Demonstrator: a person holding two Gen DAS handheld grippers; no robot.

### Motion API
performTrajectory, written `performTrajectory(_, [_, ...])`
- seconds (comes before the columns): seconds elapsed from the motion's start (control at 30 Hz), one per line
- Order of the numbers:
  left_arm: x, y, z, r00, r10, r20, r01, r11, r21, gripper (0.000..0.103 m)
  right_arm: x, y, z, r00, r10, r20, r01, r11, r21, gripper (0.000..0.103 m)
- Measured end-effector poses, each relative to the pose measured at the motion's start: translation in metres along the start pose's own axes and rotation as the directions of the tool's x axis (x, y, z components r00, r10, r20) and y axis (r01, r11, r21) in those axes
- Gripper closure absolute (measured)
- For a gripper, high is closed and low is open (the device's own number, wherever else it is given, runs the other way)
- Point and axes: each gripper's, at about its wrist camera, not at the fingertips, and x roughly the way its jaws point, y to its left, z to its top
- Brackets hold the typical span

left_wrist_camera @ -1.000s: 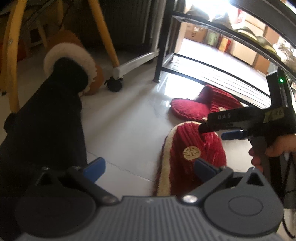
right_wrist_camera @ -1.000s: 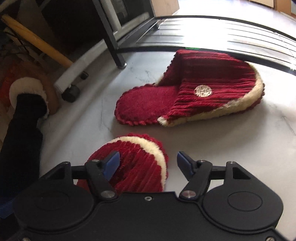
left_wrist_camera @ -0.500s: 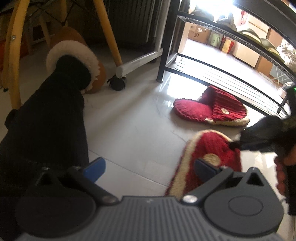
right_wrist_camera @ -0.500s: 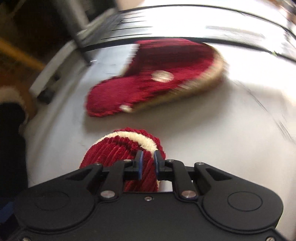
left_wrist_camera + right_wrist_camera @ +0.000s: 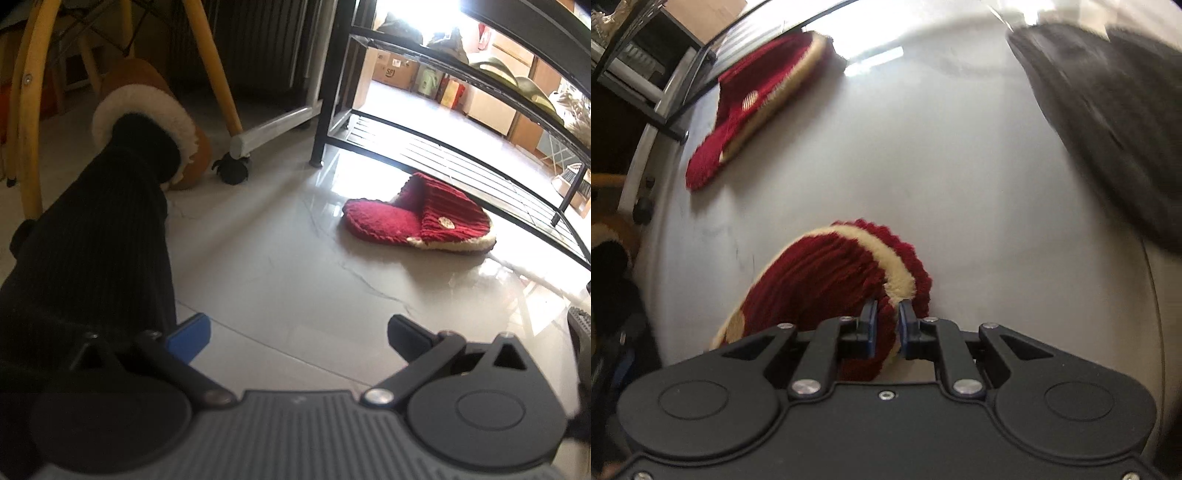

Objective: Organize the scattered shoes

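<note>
Here, a red slipper point(image 5: 831, 288) is pinched near its cream-trimmed edge by the right gripper point(image 5: 885, 323), whose fingers are pressed close on the fabric. Whether it is clear of the pale tiled floor point(image 5: 295, 280) cannot be told. Its mate point(image 5: 421, 218) is seen lying on the floor just beside the black shoe rack point(image 5: 443, 155), far right. The left gripper point(image 5: 295, 338) is held spread, nothing between its fingers. A blurred dark shape point(image 5: 1108, 118) is seen at far right.

Both wrist cameras looked low across the floor point(image 5: 280, 258), sharing the red slipper point(image 5: 417, 221) beside the rack point(image 5: 443, 155).
</note>
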Motion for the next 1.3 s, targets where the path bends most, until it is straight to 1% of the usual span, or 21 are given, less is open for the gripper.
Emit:
performTrajectory(0.1, [-0.001,0.0,-0.001,1.0,0.006,0.005,-0.006,1.0,0.0,0.001,-0.015,0.009,-0.009,0.998,-0.001,-0.067,-0.008,0.991,-0.134,0.081])
performTrajectory(0.13, [-0.002,0.0,-0.001,1.0,0.007,0.007,-0.007,1.0,0.0,0.001,-0.023,0.017,-0.01,0.997,0.0,-0.076,-0.015,0.979,-0.202,0.077])
performTrajectory(0.2, [-0.003,0.0,-0.001,1.0,0.005,0.013,-0.005,1.0,-0.004,0.001,-0.039,0.036,-0.01,0.998,0.03,-0.057,-0.049,0.934,-0.354,0.069])
performTrajectory(0.23, [-0.003,0.0,-0.001,1.0,0.004,0.016,-0.004,1.0,-0.006,0.001,-0.047,0.048,-0.01,0.997,0.053,-0.049,-0.069,0.895,-0.441,0.052])
performTrajectory(0.27, [-0.003,0.0,-0.001,1.0,0.002,0.017,-0.002,1.0,-0.009,0.001,-0.052,0.06,-0.012,0.996,0.08,-0.034,-0.086,0.841,-0.534,0.04])
performTrajectory(0.3, [-0.004,0.001,-0.001,1.0,-0.001,0.017,0.002,1.0,-0.017,0.001,-0.057,0.072,-0.017,0.994,0.111,-0.017,-0.098,0.776,-0.623,0.038])
performTrajectory(0.37, [-0.004,0.003,-0.001,1.0,-0.004,0.016,0.004,1.0,-0.03,0.001,-0.067,0.096,-0.025,0.984,0.178,0.006,-0.107,0.617,-0.78,0.02])
performTrajectory(0.4, [-0.004,0.004,0.0,1.0,-0.006,0.016,0.006,0.999,-0.036,0.001,-0.066,0.102,-0.028,0.983,0.182,0.008,-0.099,0.573,-0.814,0.019])
performTrajectory(0.5, [-0.007,0.008,0.0,0.999,-0.021,0.025,0.023,0.998,-0.057,0.001,-0.054,0.11,-0.031,0.989,0.146,0.011,-0.066,0.509,-0.858,0.019])
performTrajectory(0.63, [-0.008,0.01,0.001,0.999,-0.027,0.025,0.029,0.997,-0.07,0.001,-0.038,0.122,-0.036,0.995,0.097,0.018,-0.024,0.417,-0.909,0.026])
performTrajectory(0.7, [-0.007,0.009,0.001,0.999,-0.027,0.024,0.029,0.997,-0.069,0.001,-0.03,0.128,-0.038,0.997,0.073,0.024,-0.005,0.368,-0.93,0.038])
performTrajectory(0.73, [-0.007,0.009,0.001,0.999,-0.027,0.023,0.029,0.997,-0.068,0.001,-0.025,0.131,-0.039,0.998,0.061,0.027,0.005,0.343,-0.939,0.056])
performTrajectory(0.9, [-0.005,0.008,0.001,1.0,-0.025,0.016,0.026,0.997,-0.067,0.001,-0.005,0.145,-0.045,0.999,0.004,0.049,0.047,0.213,-0.976,0.066])
performTrajectory(0.93, [-0.005,0.009,0.001,1.0,-0.026,0.016,0.027,0.997,-0.068,0.001,-0.003,0.146,-0.047,0.998,0.008,0.057,0.052,0.272,-0.961,0.068])
performTrajectory(0.97, [-0.005,0.009,0.001,0.999,-0.027,0.017,0.028,0.997,-0.07,0.001,-0.005,0.142,-0.043,0.997,0.01,0.072,0.063,0.36,-0.931,0.069])
performTrajectory(1.03, [-0.004,0.008,0.001,1.0,-0.025,0.016,0.026,0.997,-0.07,0.001,-0.012,0.132,-0.026,0.994,-0.001,0.109,0.094,0.511,-0.854,0.069])
performTrajectory(1.1, [-0.003,0.008,0.001,1.0,-0.024,0.012,0.025,0.998,-0.066,0.001,-0.018,0.121,-0.01,0.99,-0.017,0.143,0.12,0.647,-0.753,0.07])
performTrajectory(1.17, [-0.003,0.007,0.001,1.0,-0.023,0.011,0.024,0.998,-0.063,0.001,-0.028,0.102,0.009,0.986,-0.037,0.161,0.128,0.79,-0.6,0.071])
performTrajectory(1.23, [-0.003,0.008,0.001,1.0,-0.024,0.01,0.025,0.998,-0.062,0.001,-0.038,0.081,0.028,0.983,-0.059,0.172,0.127,0.901,-0.414,0.071])
performTrajectory(1.27, [-0.003,0.008,0.001,1.0,-0.024,0.011,0.025,0.998,-0.063,0.001,-0.044,0.07,0.038,0.982,-0.071,0.176,0.124,0.941,-0.313,0.071])
performTrajectory(1.3, [-0.003,0.008,0.001,1.0,-0.025,0.011,0.026,0.998,-0.063,0.001,-0.047,0.062,0.042,0.982,-0.071,0.176,0.115,0.961,-0.253,0.071])
